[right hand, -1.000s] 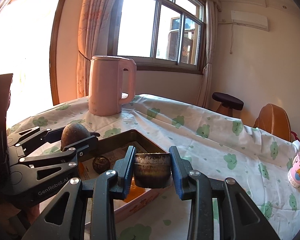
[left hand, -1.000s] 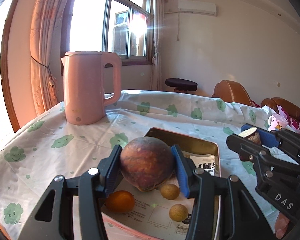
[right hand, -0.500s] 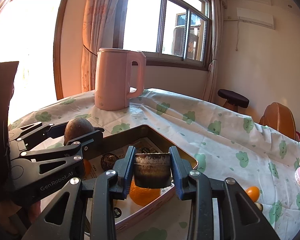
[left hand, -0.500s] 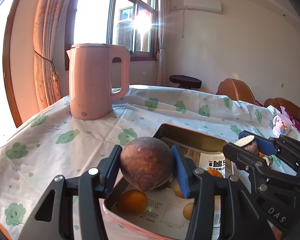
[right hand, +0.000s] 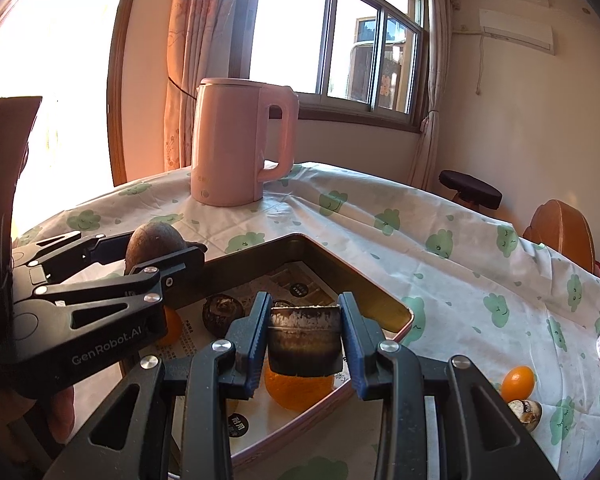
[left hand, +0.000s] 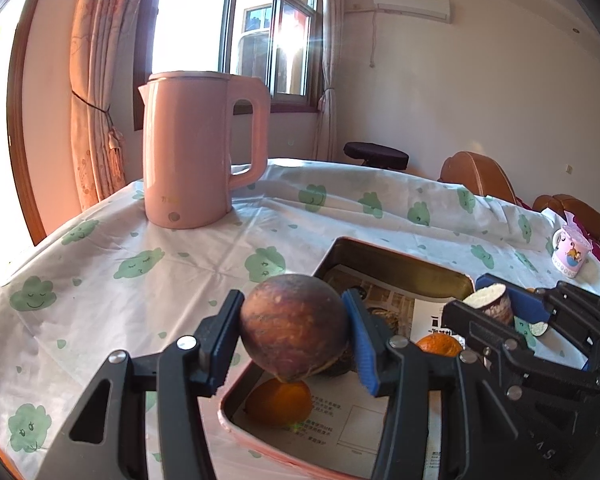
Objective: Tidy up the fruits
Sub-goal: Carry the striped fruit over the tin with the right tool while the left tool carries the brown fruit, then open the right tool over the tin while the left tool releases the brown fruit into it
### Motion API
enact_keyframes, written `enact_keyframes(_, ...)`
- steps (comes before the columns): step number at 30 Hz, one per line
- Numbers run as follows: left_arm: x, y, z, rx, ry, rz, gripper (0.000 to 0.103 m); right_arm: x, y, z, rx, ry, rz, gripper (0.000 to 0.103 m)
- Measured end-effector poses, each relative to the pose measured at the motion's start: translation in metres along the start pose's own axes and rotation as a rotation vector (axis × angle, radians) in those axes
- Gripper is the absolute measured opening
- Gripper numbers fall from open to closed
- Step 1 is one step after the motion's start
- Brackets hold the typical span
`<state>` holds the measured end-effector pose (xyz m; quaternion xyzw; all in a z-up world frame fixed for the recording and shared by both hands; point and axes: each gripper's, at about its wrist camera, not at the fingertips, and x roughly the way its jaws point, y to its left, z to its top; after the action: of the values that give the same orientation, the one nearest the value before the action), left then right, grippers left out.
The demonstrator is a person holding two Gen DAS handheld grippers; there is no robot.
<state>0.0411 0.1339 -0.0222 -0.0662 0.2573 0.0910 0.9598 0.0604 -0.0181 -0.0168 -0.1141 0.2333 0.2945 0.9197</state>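
Pink kettle (left hand: 204, 152): upright at far left of the cloud-print tablecloth (left hand: 100, 280), well apart from the fruit, likely set aside from the work.
Left gripper (left hand: 294, 332): clenched on a round brown-red fruit (left hand: 294, 326), held above the tray's near-left corner, probably ready for lowering.
Tray (right hand: 379, 300): paper-lined, gathering place for the fruit; orange fruits (left hand: 278, 402) and dark round ones (right hand: 223, 309) already inside.
Right gripper (right hand: 304, 338): grasping a cut dark-skinned piece (right hand: 304, 340), white face showing, poised over the tray's right side.
Small orange fruit (right hand: 517, 383): on the cloth right of the tray, apparently not yet sorted.
Pink printed cup (left hand: 571, 254): far right, near the table edge.
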Motion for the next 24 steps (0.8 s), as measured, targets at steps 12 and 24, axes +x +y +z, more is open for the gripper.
enact_keyframes(12, 0.007, 0.002, -0.001, -0.002, 0.028, -0.001, 0.052, 0.012, 0.010, -0.006, -0.029, 0.051, 0.020, 0.036)
enact_keyframes(24, -0.002, -0.001, 0.001, 0.009, 0.008, -0.008, 0.061, 0.015, 0.016, -0.010, -0.045, 0.074, 0.056, 0.038)
